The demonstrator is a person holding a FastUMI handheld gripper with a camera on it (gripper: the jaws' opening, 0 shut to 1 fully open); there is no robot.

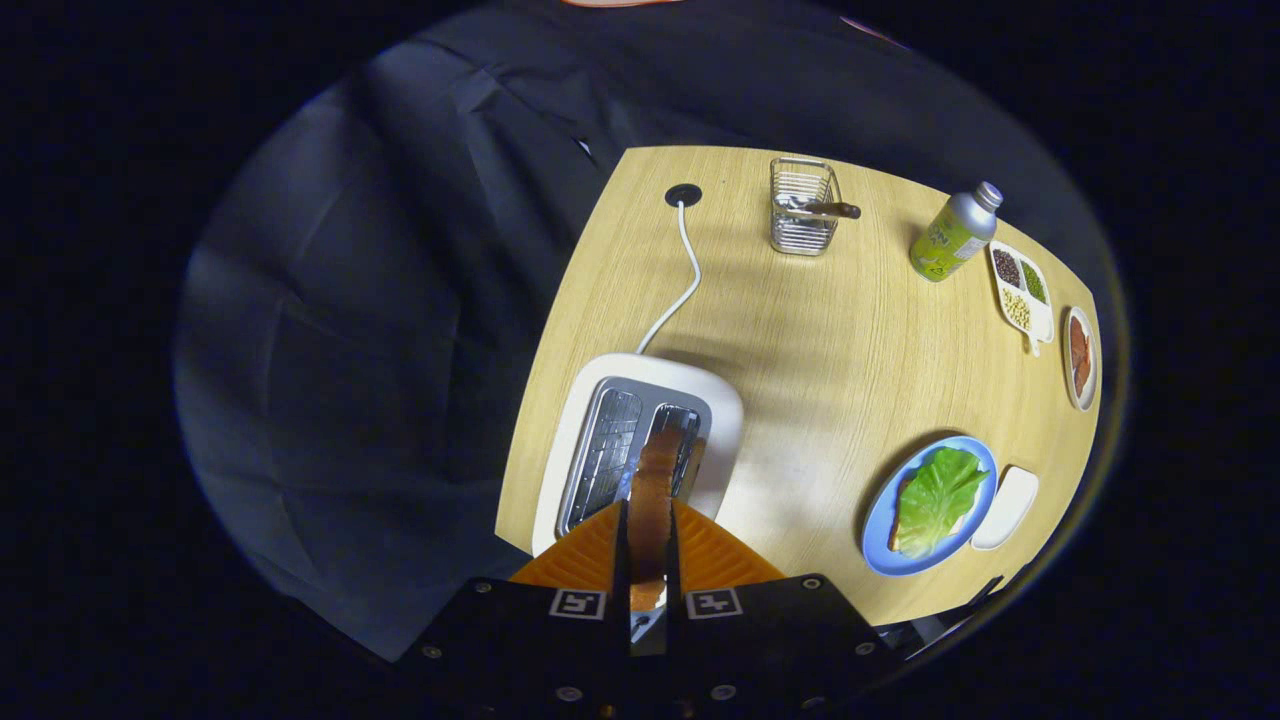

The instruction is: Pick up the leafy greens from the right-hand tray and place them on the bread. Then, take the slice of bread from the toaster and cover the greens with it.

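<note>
Wooden table [800, 330], hand-held gripper [650, 520] clamping bread slice [652, 480].

Dim booth, lit table [800, 330], fisheye-warped edges.

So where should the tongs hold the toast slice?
Across its thin faces at the upper edge, coming from straight above, as the tongs do: shut on the bread slice, which stands upright on edge over the toaster slot, narrow enough to fit between both fingers.

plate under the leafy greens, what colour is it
Blue: the plate under the leafy greens shows best in the gripper view.
</note>
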